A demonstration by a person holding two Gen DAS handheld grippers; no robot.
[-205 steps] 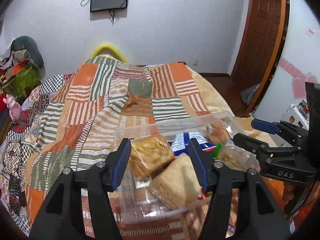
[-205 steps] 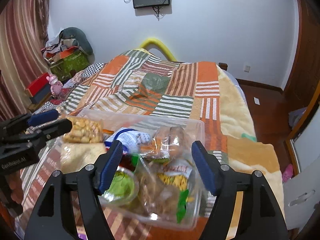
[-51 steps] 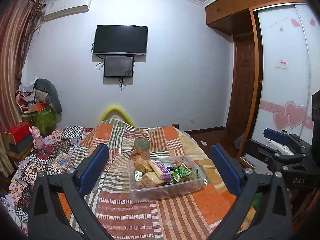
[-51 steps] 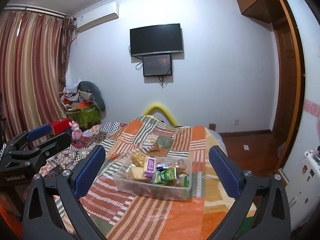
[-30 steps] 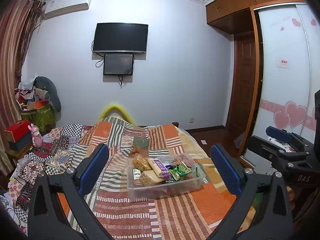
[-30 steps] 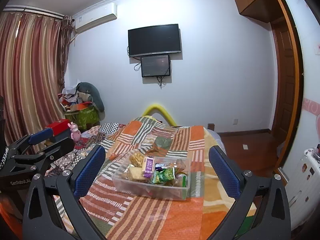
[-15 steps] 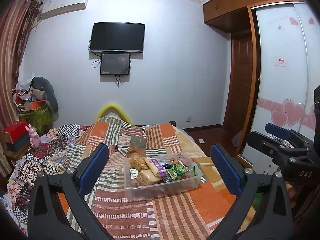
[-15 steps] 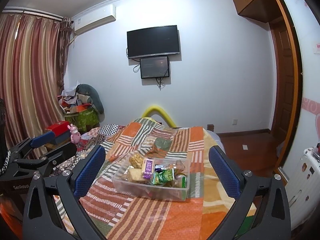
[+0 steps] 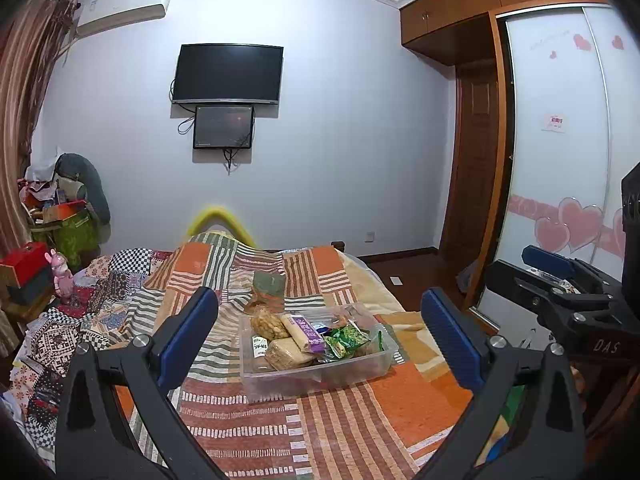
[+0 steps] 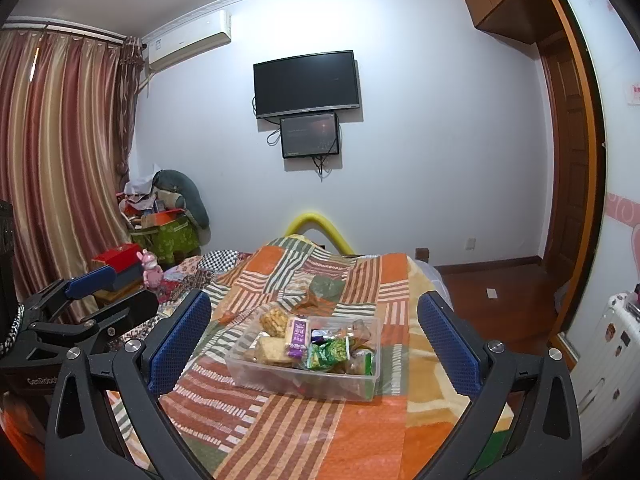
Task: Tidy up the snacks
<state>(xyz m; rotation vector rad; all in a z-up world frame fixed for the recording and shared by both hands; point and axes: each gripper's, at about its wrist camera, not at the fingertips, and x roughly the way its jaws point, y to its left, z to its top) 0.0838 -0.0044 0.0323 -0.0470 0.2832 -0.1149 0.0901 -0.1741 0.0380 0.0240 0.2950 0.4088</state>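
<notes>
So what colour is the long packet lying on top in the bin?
Purple packet, clearest in the right wrist view.

White walls carry a TV (image 9: 228, 73) with a small screen (image 9: 223, 127) below it, upper centre. Striped curtains (image 10: 60, 168) hang at left, a wooden door (image 9: 476, 184) stands right, and a patchwork bed (image 9: 280, 420) fills the bottom.

A patchwork quilt (image 9: 256, 420) in orange, green and white stripes covers the bed. On the white wall hangs a dark television (image 9: 228, 73) with a smaller screen (image 9: 223, 127) just below. An air conditioner (image 10: 190, 42) sits above striped curtains (image 10: 52, 152). A pink toy figure (image 10: 151, 273) stands beside a red box (image 10: 116, 258).
</notes>
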